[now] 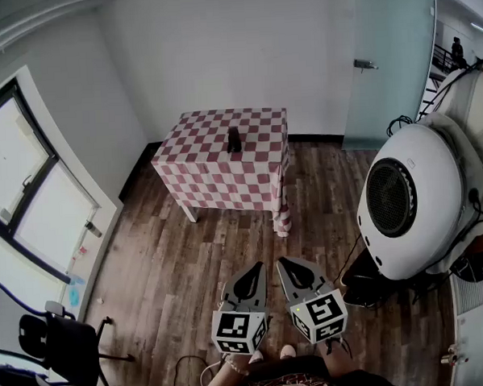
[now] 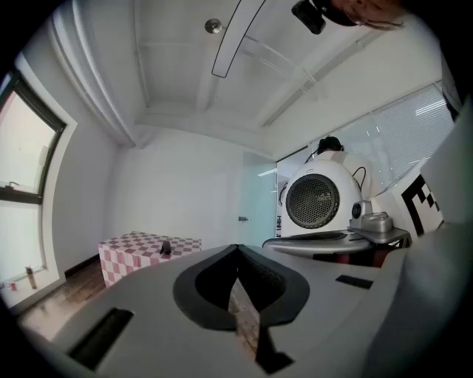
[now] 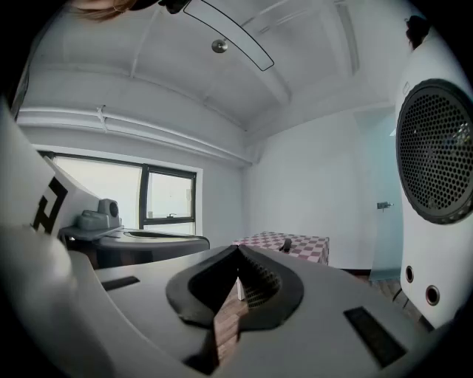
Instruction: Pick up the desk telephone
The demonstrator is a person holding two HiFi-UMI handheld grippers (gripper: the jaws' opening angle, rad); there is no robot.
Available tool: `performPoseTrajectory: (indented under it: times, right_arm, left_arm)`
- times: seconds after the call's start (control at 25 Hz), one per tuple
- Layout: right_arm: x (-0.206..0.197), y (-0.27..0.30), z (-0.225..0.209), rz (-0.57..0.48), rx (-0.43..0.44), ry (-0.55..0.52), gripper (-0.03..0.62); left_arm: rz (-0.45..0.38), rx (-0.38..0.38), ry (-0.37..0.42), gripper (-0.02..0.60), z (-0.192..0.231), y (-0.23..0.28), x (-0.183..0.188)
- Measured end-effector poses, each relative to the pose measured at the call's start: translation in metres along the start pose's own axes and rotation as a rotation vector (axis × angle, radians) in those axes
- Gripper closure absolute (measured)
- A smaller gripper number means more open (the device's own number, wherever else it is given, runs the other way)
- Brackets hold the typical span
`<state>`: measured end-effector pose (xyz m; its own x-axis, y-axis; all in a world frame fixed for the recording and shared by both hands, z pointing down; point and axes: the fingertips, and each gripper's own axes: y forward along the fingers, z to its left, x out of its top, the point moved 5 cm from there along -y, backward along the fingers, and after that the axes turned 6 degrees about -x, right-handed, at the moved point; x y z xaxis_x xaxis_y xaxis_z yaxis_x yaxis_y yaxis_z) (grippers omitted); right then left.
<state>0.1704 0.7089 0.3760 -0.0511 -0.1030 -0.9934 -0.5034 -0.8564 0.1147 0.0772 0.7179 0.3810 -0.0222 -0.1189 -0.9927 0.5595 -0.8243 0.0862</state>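
Note:
The desk telephone (image 1: pixel 234 139) is a small dark object standing on a table draped in a red-and-white checked cloth (image 1: pixel 256 167) at the far side of the room. It shows tiny in the left gripper view (image 2: pixel 165 248) and in the right gripper view (image 3: pixel 286 244). Both grippers hang side by side over the wooden floor, far short of the table. My left gripper (image 1: pixel 260 266) has its jaw tips together with nothing between them, as its own view (image 2: pixel 237 247) confirms. The right gripper (image 1: pixel 281 261) is likewise shut and empty (image 3: pixel 238 248).
A big white rounded machine with a round grille (image 1: pixel 407 200) stands close on the right, with dark cables (image 1: pixel 355 283) at its foot. A black office chair (image 1: pixel 51 339) sits at the lower left under the window (image 1: pixel 15 184). A frosted glass door (image 1: pixel 388 59) is behind the table.

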Motion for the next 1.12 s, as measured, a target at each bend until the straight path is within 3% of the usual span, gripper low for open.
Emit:
performPoseTrajectory:
  times: [0.64,1.12]
  right_arm:
    - [-0.007,-0.010,-0.023,0.006,0.031,-0.008,0.577]
    - [-0.016,-0.002,-0.029,0.051,0.085,-0.047,0.577]
  left_arm:
    - [0.030,0.008,0.000,0.574,-0.025,0.020,-0.011]
    - [0.043,0.046,-0.057,0.574,-0.022,0.027,-0.019]
